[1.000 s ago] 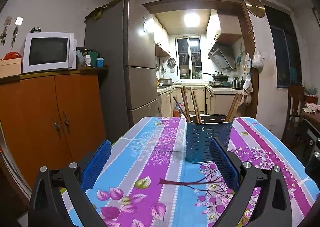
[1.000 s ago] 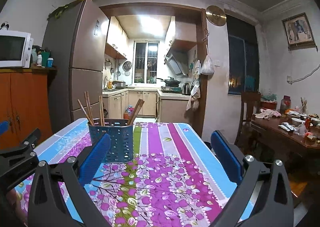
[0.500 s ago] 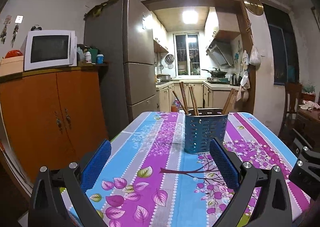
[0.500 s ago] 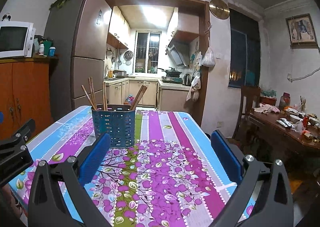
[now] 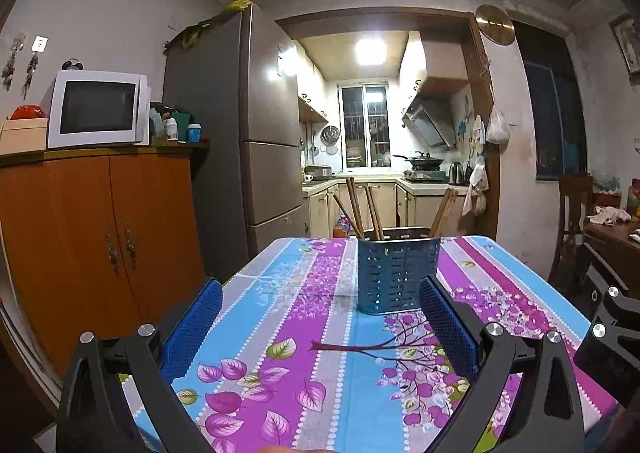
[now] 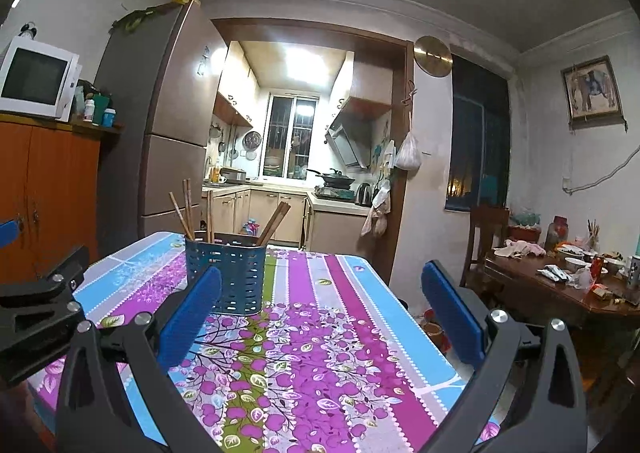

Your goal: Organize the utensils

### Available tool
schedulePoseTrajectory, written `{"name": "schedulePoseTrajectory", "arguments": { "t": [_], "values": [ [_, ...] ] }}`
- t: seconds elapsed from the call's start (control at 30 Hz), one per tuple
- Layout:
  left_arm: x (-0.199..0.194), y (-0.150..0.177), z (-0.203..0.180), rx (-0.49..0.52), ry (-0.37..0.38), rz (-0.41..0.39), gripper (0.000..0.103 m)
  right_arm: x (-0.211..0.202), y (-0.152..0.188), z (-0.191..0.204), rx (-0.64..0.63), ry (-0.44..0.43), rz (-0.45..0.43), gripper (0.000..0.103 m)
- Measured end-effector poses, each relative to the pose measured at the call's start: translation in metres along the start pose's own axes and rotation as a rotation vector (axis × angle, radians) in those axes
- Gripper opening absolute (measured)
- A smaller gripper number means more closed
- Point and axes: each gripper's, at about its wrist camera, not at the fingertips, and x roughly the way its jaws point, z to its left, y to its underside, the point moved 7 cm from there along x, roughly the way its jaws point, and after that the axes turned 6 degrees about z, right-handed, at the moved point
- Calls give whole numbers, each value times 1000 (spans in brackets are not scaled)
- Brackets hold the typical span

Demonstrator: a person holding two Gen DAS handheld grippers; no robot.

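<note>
1. Chopsticks (image 5: 356,209) are standing in the blue perforated holder (image 5: 394,275) toward the far end of the table (image 5: 280,333), their long axes running bottom to top; the ones on the left are leaning left and the pair on the right (image 5: 443,213) is leaning right
2. I am seeing the same holder (image 6: 225,277) in the right wrist view, sitting upright on the floral tablecloth (image 6: 320,333), left of centre
3. I am not making out the lower ends of the chopsticks, since the holder's wall is hiding them, and I cannot count them exactly
4. The left blue pad of my right gripper is covering the holder's lower left corner in its own view
5. I am holding the left gripper (image 5: 320,327) with its jaws spread wide, empty, touching nothing, the holder just beyond its right pad
6. I am holding the right gripper (image 6: 322,311) equally wide apart and empty over the tablecloth
</note>
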Motion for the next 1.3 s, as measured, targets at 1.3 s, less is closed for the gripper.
{"name": "schedulePoseTrajectory", "arguments": {
  "t": [1.3],
  "values": [
    [-2,9,-14,30,43,-3,98,0,6,-3,32,-15,20,97]
  ]
}}
